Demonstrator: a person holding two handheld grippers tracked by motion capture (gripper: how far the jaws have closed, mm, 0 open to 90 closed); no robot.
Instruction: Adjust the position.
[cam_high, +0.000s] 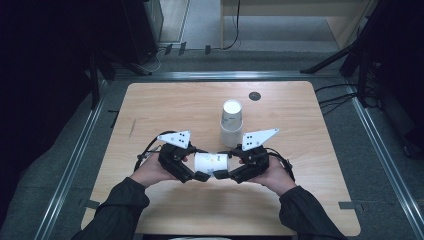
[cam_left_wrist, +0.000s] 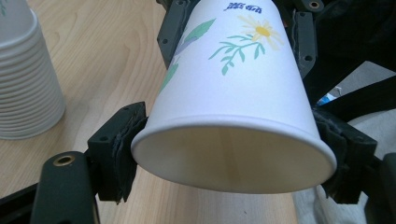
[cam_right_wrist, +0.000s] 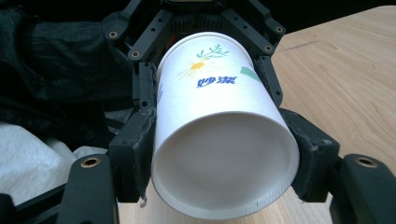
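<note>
Recording lab or test room, bare wooden table (cam_high: 165, 105) on grey carpet, metal floor rails (cam_high: 75, 155), black stand legs (cam_high: 330, 60), loose cables (cam_high: 335, 97), dark surroundings

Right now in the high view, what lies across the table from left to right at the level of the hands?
Left hand → left gripper → paper cup lying on its side between both grippers → right gripper → right hand.

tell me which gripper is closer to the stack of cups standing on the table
Right. The right gripper sits just below the stack of cups; the left gripper is farther off, down and to its left.
</note>
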